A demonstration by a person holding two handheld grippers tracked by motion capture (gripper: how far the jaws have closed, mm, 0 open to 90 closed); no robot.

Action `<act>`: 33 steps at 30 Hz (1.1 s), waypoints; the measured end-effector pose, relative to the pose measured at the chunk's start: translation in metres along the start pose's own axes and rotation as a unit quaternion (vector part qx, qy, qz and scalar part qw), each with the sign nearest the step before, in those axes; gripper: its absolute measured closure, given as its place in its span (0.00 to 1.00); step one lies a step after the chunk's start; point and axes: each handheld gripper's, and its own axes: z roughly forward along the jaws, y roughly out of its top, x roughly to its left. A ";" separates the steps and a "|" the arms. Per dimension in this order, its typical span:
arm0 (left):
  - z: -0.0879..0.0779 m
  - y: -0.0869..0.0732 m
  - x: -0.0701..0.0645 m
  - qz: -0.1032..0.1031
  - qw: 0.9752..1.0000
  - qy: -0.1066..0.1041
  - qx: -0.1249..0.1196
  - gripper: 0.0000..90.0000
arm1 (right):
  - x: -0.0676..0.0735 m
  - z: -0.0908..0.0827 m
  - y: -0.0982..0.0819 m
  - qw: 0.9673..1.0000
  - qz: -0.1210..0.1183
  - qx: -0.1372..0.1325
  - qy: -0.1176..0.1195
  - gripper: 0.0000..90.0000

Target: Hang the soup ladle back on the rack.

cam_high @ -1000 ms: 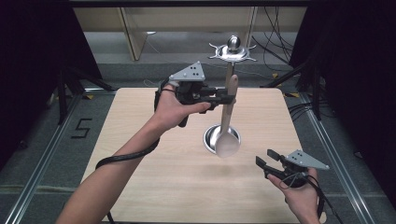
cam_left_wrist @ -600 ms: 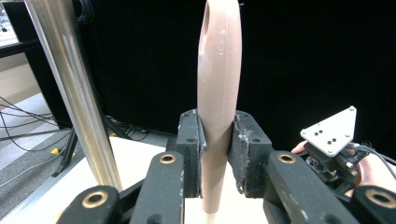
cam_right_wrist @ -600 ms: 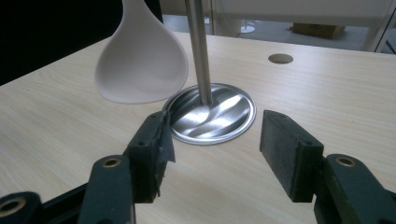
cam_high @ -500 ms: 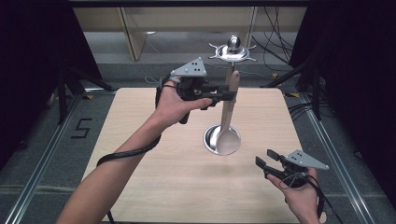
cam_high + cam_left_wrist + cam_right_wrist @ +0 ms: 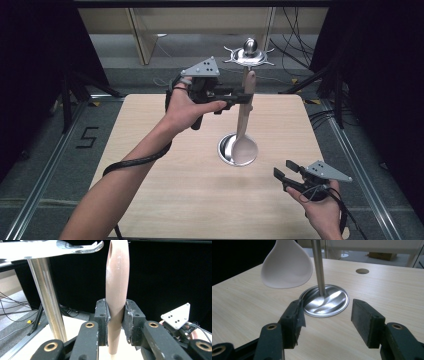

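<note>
The person's left forearm reaches from the bottom left of the high view diagonally up across the counter (image 5: 150, 150), the wrist raised well above the wood. The left hand (image 5: 186, 107) wraps the grip of the left claw (image 5: 246, 96), which points level toward the right of that view, its grey three-cornered plate on top and its cable looping down along the forearm. This claw is clamped on the handle of a pale spoon (image 5: 243, 135). In the left gripper view the two black pads press the tan handle from either side, the handle standing nearly upright between them and its rounded end rising above the pads.

The spoon hangs bowl down, in the air, just beside the steel pole of a metal stand (image 5: 248, 52). Its bowl hovers over the stand's round base (image 5: 227, 150), which sits near the middle of the counter. In the right gripper view the white bowl hangs clear above the left edge of that shiny base, not touching it.

The right hand (image 5: 320, 205) is low at the near right corner of the counter, palm under the grip. The right claw (image 5: 285, 170) points toward the stand's base, well apart from it. Its jaws stand apart with nothing between them.
</note>
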 end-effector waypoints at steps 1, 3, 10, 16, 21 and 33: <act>0.000 0.000 0.000 -0.001 1.000 0.000 -0.001 0.82 | 0.000 0.000 0.000 1.000 0.001 -0.001 0.000 0.48; 0.000 0.001 0.000 -0.001 1.000 0.001 -0.002 0.82 | 0.000 -0.001 0.000 1.000 0.000 0.004 -0.003 0.48; -0.001 0.003 0.002 -0.008 1.000 -0.002 -0.006 0.82 | 0.001 -0.001 0.000 1.000 0.008 0.006 -0.001 0.48; -0.002 0.002 0.005 -0.018 1.000 -0.006 -0.012 0.82 | 0.001 -0.001 0.000 1.000 0.008 0.006 -0.001 0.48; -0.003 0.000 0.006 -0.026 0.999 -0.009 -0.017 0.82 | 0.000 -0.001 0.000 1.000 0.003 0.005 0.003 0.48; -0.004 -0.007 0.010 -0.053 0.998 -0.017 -0.037 0.82 | 0.000 0.001 -0.002 1.000 -0.002 0.007 -0.001 0.48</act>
